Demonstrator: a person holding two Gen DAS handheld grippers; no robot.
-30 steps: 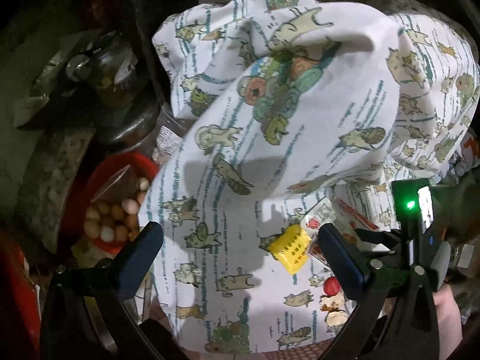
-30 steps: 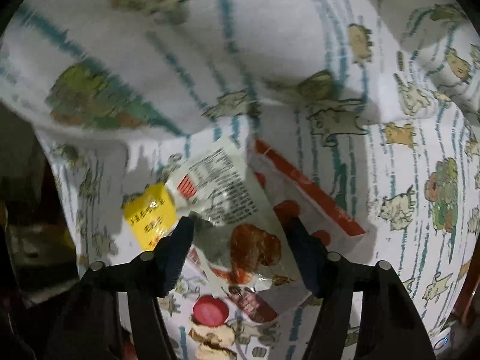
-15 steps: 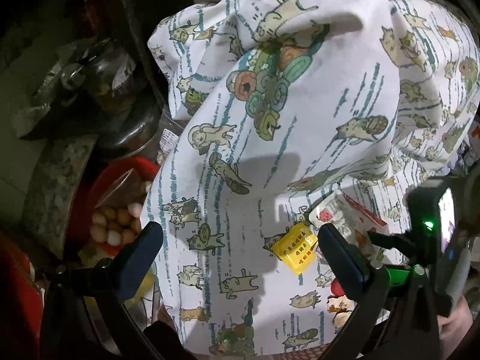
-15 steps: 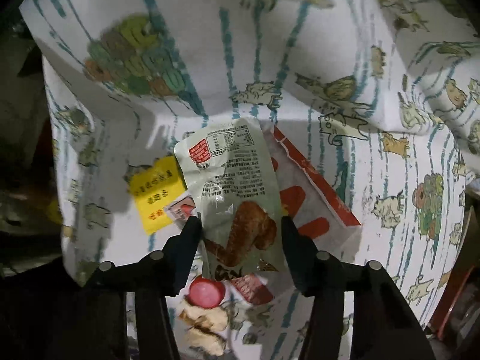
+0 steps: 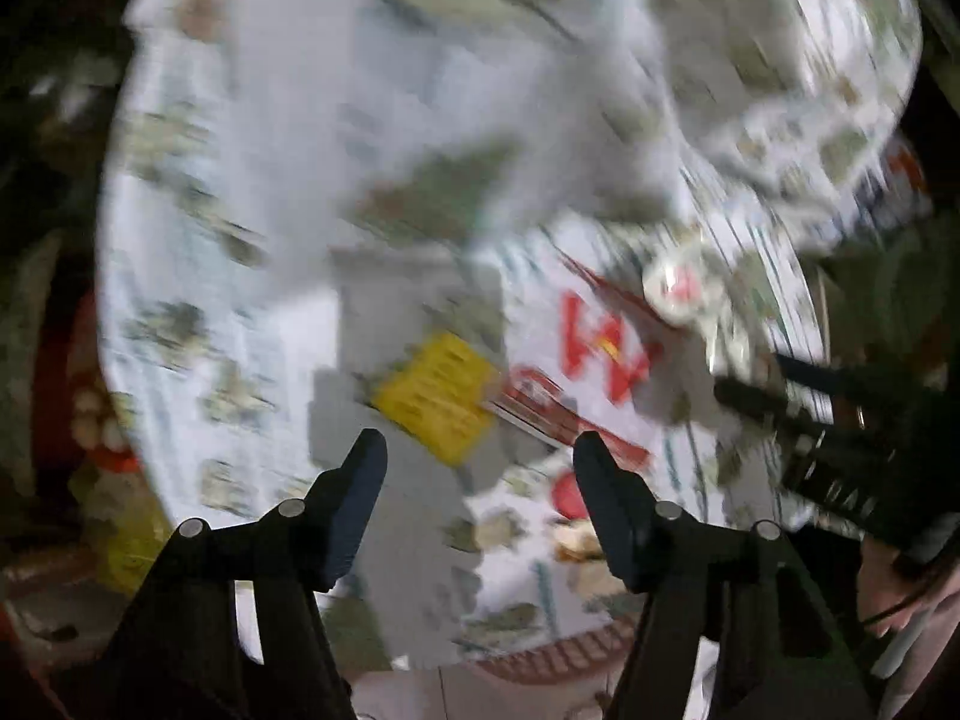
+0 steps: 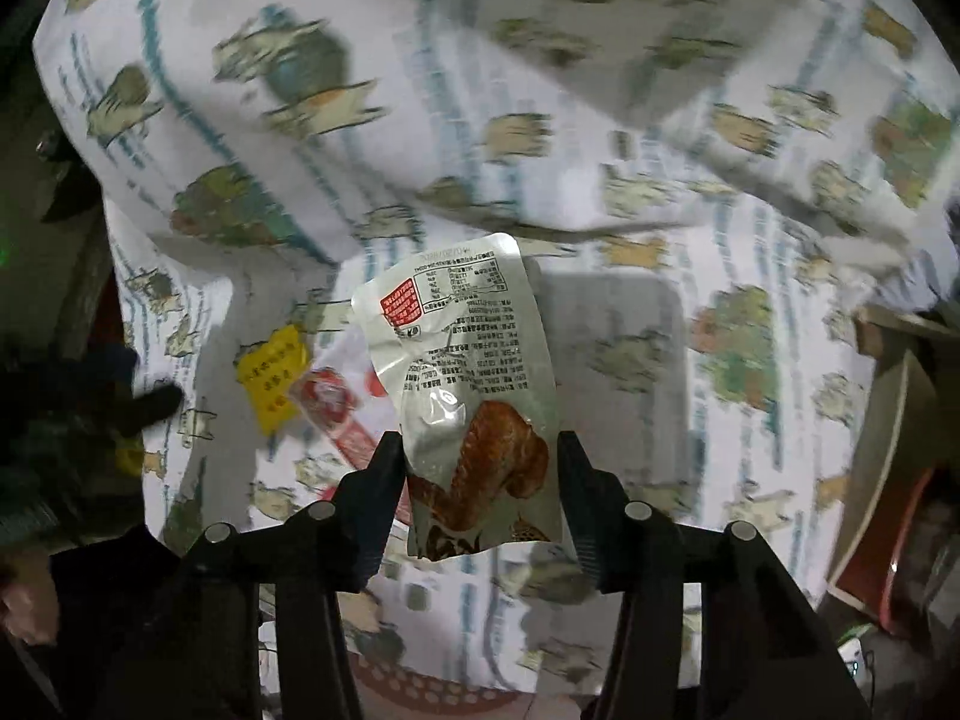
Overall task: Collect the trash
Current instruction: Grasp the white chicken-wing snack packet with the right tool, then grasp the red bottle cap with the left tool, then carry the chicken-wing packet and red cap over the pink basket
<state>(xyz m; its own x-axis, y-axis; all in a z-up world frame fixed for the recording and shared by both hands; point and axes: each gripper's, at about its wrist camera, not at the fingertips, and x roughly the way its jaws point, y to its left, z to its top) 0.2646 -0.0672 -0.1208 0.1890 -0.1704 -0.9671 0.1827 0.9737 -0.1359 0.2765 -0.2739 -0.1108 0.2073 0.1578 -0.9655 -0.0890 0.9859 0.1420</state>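
On a white cloth printed with cartoon animals [image 5: 288,168] lie a yellow packet [image 5: 438,396] and a red-and-white wrapper [image 5: 600,360]. My left gripper [image 5: 480,456] hangs just short of the yellow packet. Its jaws are closing, the packet's near corner sits between the tips, and the pads do not touch it. The view is blurred by motion. My right gripper [image 6: 480,441] is shut on a silver chicken-wing packet [image 6: 462,360] and holds it up off the cloth [image 6: 600,150]. Below it lie the yellow packet [image 6: 273,378] and the red-and-white wrapper [image 6: 336,402].
A red bowl of eggs [image 5: 90,420] sits in the dark at the cloth's left edge. A cardboard box with a red side [image 6: 888,450] stands to the right of the cloth. A person's hand [image 5: 888,588] shows at the lower right.
My left gripper has dropped toward the yellow packet and its jaws have narrowed. My right gripper has shut on the chicken-wing packet and lifted it off the cloth.
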